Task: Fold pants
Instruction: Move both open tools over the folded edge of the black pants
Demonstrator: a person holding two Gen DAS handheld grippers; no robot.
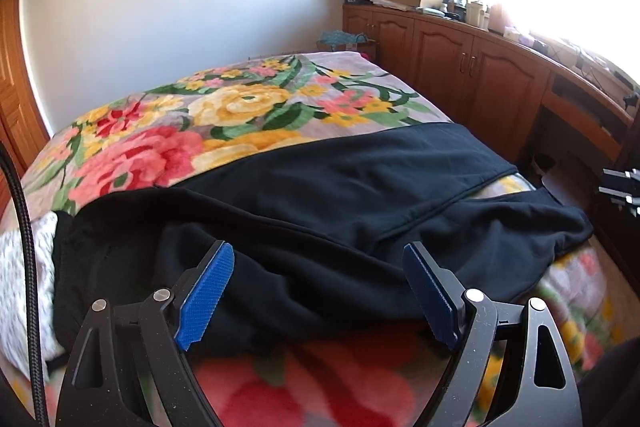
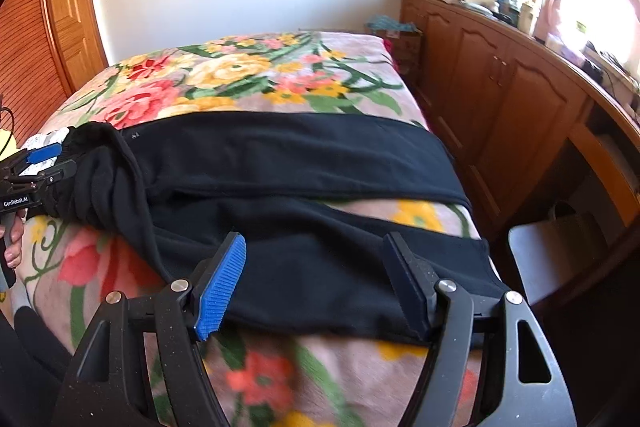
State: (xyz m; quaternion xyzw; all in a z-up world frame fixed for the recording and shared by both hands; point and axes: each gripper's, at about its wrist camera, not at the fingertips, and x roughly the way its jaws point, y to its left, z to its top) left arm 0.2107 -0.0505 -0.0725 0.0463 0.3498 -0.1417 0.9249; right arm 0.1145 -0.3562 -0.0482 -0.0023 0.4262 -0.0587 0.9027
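Your left gripper [image 1: 318, 291] hangs over the bunched waist end of the black pants [image 1: 360, 195], its jaws standing wide apart with nothing pinched between them; the cloth lies just ahead of and beneath the blue pads [image 1: 206, 293]. The pants stretch across the flowered blanket [image 1: 168, 147] on the bed, long axis running left to right, waist crumpled at the left, the two legs splayed slightly apart toward the right edge. Your right gripper [image 2: 316, 279] sits over the nearer leg close to its hem, jaws likewise apart and empty. So each hand is nearest its own end: the left to the waist, the right to the cuffs. The near leg probably needs laying onto the far one first.
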